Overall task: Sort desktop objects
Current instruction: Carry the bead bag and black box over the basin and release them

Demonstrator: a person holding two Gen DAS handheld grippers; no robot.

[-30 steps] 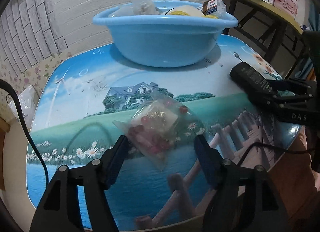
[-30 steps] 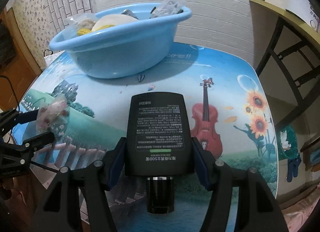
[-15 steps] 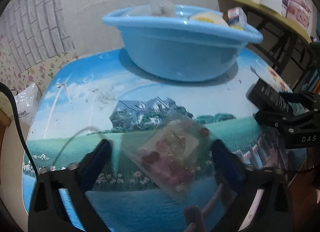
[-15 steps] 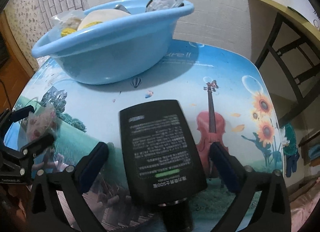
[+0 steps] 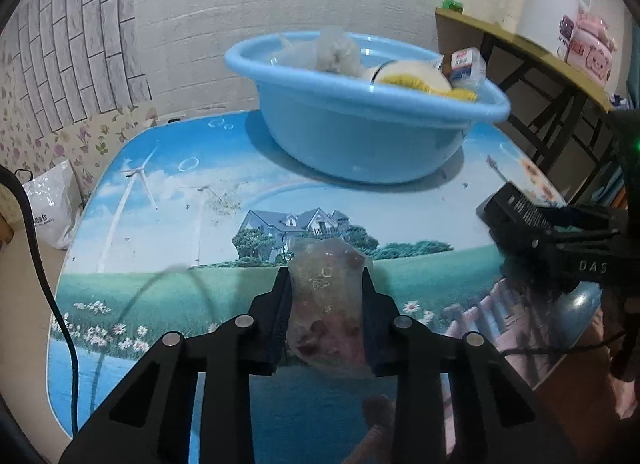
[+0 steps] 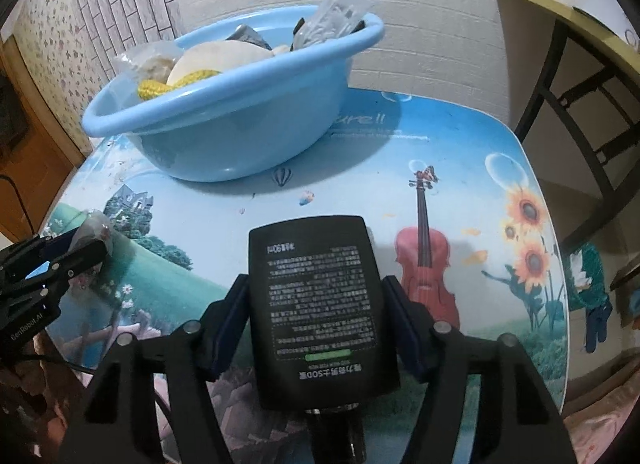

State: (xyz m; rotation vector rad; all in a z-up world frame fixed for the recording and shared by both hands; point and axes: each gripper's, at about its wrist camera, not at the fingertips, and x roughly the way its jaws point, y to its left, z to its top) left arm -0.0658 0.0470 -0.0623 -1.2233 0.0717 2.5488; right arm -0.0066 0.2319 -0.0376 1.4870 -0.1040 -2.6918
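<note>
Left claw (image 5: 326,296) pinches the soft clear snack bag (image 5: 326,304) over the counter (image 5: 168,204), and our right claw (image 6: 316,304) clamps the black bottle (image 6: 320,304) by its flat sides. We fear the limp bag slips out, or the bottle knocks the crowded blue basin (image 6: 240,132).

From each wrist we looked low and close along the fingers across the printed table (image 5: 168,200) toward the blue basin (image 5: 360,132) at the frame's top, both views sharing basin (image 6: 240,132), table (image 6: 460,168) and the opposite gripper at one edge.
</note>
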